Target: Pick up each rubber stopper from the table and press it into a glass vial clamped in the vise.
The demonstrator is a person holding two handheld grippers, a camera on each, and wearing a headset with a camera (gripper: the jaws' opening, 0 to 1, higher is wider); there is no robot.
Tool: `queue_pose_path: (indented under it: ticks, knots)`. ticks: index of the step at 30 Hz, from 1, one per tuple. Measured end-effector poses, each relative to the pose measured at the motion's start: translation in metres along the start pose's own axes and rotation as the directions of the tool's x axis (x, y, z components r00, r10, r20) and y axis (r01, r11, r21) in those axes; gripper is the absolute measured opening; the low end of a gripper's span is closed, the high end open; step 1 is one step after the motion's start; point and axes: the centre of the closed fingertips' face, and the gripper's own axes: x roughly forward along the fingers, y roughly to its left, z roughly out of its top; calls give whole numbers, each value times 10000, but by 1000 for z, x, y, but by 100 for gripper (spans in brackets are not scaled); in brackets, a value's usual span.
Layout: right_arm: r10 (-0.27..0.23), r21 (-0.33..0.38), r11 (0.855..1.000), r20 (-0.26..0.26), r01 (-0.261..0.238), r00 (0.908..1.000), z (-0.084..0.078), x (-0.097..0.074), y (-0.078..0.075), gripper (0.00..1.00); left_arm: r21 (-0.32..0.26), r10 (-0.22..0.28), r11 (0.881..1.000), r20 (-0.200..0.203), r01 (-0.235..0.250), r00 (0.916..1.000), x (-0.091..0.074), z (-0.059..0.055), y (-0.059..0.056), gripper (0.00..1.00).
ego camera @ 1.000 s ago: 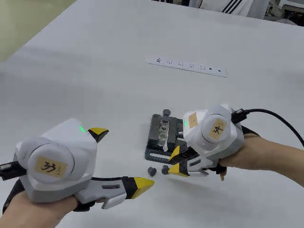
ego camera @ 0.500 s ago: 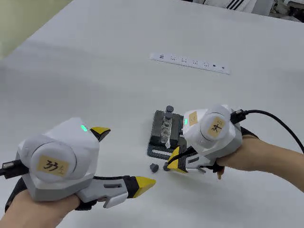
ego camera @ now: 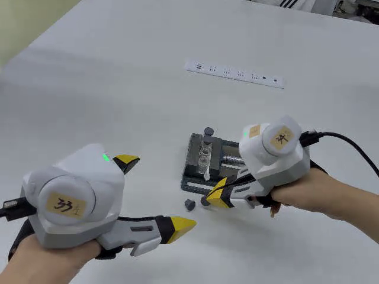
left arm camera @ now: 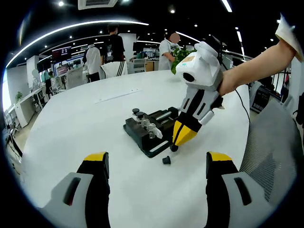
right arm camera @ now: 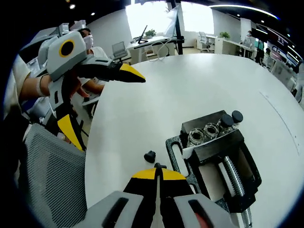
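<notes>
Head view: right gripper (ego camera: 207, 200) jaws pinch a stopper (left arm camera: 174, 148) beside the vise (ego camera: 195, 171); it needs centring squarely over an open vial (right arm camera: 195, 137); left gripper (ego camera: 155, 191) jaws spread.

White power strip (ego camera: 235, 74) lies flat; mesh chair (right arm camera: 47, 166) stands.

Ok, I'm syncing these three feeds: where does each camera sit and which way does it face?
Head view: on the headset, facing forward and down at the vise, left gripper and right gripper; left hand and right hand show.
Left gripper view: on the left gripper, looking along its open fingers at vise and right gripper.
Right gripper view: on the right gripper, looking along fingers shut on a held stopper, toward vise.
All share vise and loose stopper.
</notes>
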Motion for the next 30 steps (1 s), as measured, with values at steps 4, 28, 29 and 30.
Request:
queue_pose_path:
  ticks: [4, 28, 29, 30]
  knots:
    - [169, 1533, 9876, 996, -322, 9949, 12, -15, 4, 0, 63, -2, 10000, 217, 0, 9998, -2, 2, 0, 81]
    - [533, 6860, 4272, 6311, -5889, 7738, 65, -81, 37, 0, 1401, -1124, 9863, 1820, 874, 9769, 4, 51, -26, 48]
    - [444, 6917, 3926, 6440, -6061, 7638, 67, -81, 38, 0, 1436, -1235, 9848, 1874, 972, 9745, 5, 53, -28, 46]
    - [455, 6919, 3763, 6504, -6161, 7582, 68, -82, 40, 0, 1462, -1326, 9837, 1936, 1051, 9721, 5, 54, -29, 42]
